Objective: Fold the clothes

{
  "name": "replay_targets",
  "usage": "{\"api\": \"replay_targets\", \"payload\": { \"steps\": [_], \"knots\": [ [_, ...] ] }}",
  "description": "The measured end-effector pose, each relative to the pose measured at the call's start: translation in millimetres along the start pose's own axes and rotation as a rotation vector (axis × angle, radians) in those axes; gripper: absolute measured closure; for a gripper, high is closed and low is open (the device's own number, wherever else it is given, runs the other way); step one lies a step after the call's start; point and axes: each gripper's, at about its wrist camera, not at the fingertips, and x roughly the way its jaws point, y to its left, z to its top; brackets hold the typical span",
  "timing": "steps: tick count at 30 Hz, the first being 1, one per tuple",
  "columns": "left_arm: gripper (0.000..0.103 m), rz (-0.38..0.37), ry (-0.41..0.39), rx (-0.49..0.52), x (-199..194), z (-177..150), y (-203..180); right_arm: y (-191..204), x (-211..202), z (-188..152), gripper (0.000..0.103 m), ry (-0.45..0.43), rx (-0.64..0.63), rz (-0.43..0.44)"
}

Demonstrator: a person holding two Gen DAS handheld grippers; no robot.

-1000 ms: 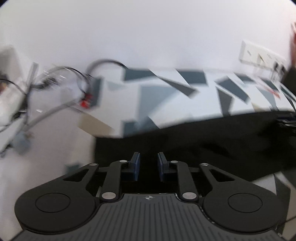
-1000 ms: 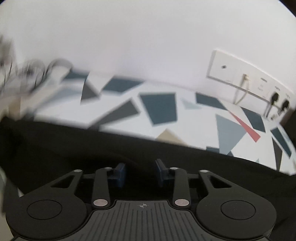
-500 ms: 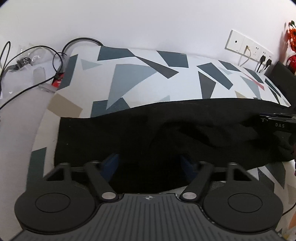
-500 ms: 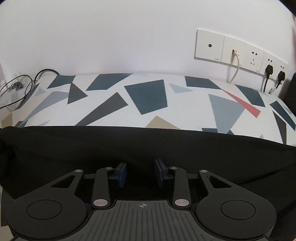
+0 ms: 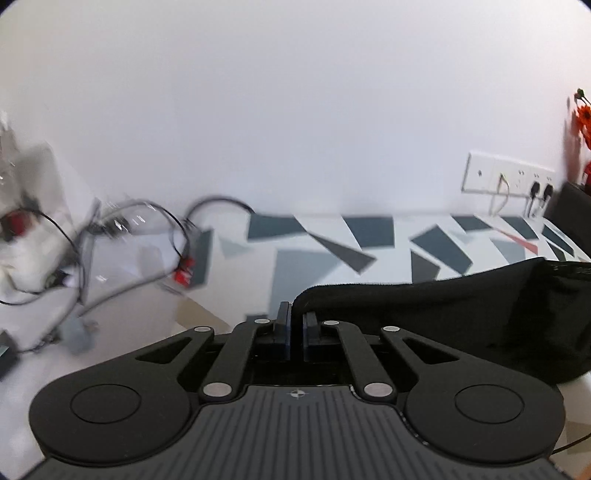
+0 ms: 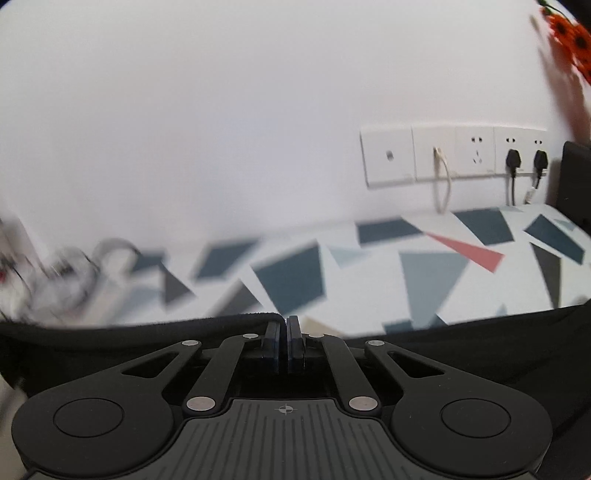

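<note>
**A:** so what's lying around besides the main stuff?

**B:** white surface covered in blue, grey and red geometric shapes [image 6: 436,273], pushed up against a plain white wall [image 6: 221,110]. Row of white wall socket plates [image 6: 454,155] with two black plugs [image 6: 513,157] and a pale cable [image 6: 443,184] in them.

**A:** anything on the left?

**B:** blurry tangle of black and grey cables [image 5: 122,236], a small red item [image 5: 186,273] beside it. Orange artificial flowers [image 6: 570,33] top right.

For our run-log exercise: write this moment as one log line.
left hand-held gripper: shut on black garment | right hand-held gripper: shut on black garment | garment edge lifted over patterned tabletop
</note>
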Motion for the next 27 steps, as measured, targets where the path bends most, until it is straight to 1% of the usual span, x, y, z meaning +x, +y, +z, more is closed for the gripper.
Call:
{"api": "replay_targets", "payload": {
  "steps": [2, 4, 6, 8, 11, 13, 15, 16, 18, 20, 21, 22, 23, 24, 25, 26, 27],
  "knots": [
    [0.097, -0.036, 0.03, 0.006, -15.1, 0.1, 1.0, -5.6, -16.8, 2.5, 0.1, -0.034, 0.04, 0.04],
    [0.097, -0.083, 0.065, 0.043, -32.7, 1.2, 1.5, -12.1, -37.8, 3.8, 0.1, -0.067, 0.087, 0.081],
    [0.097, -0.155, 0.086, 0.092, -54.4, 5.7, 3.4, -16.7, -65.6, 3.9, 0.1, -0.12, 0.125, 0.131],
    [0.097, -0.207, 0.112, 0.12, -69.1, 14.2, 6.4, -19.9, -91.5, 3.3, 0.1, -0.173, 0.144, 0.172],
    [0.097, -0.268, 0.151, 0.142, -76.9, 27.2, 6.9, -22.4, -110.8, 2.9, 0.1, -0.214, 0.16, 0.194],
    [0.097, -0.286, 0.177, 0.151, -66.2, 30.2, 6.4, -24.9, -104.1, 4.1, 0.1, -0.214, 0.177, 0.191],
    [0.097, -0.268, 0.212, 0.151, -41.6, 29.1, 7.9, -25.1, -82.7, 3.4, 0.1, -0.181, 0.187, 0.17],
    [0.097, -0.241, 0.237, 0.16, -22.5, 27.6, 7.4, -24.2, -66.4, 3.0, 0.1, -0.153, 0.188, 0.153],
    [0.097, -0.167, 0.284, 0.188, 19.2, 24.6, 4.7, -19.3, -27.4, 1.0, 0.1, -0.091, 0.173, 0.111],
    [0.093, -0.074, 0.305, 0.22, 59.2, 23.6, 1.0, -10.6, 15.3, 1.1, 0.1, -0.035, 0.134, 0.057],
    [0.082, -0.02, 0.307, 0.233, 81.0, 24.3, -0.5, -5.5, 34.1, 2.4, 0.099, -0.019, 0.106, 0.02],
    [0.053, 0.032, 0.312, 0.246, 99.8, 25.3, -1.3, -1.6, 49.7, 3.5, 0.095, -0.007, 0.087, -0.029],
    [0.037, 0.083, 0.317, 0.26, 117.2, 26.3, -1.8, 1.5, 63.3, 4.4, 0.078, 0.002, 0.074, -0.085],
    [0.026, 0.125, 0.306, 0.27, 126.9, 27.0, -1.5, 3.4, 70.4, 4.7, 0.058, 0.001, 0.069, -0.125],
    [0.026, 0.151, 0.292, 0.269, 131.3, 28.0, 0.3, 4.5, 73.5, 4.5, 0.053, -0.006, 0.07, -0.153],
    [0.026, 0.156, 0.287, 0.248, 131.2, 29.0, 4.3, 4.9, 73.4, 4.8, 0.052, -0.013, 0.074, -0.162],
    [0.026, 0.14, 0.286, 0.21, 127.8, 29.6, 8.9, 4.3, 67.5, 4.3, 0.051, -0.017, 0.07, -0.148]
  ]
}}
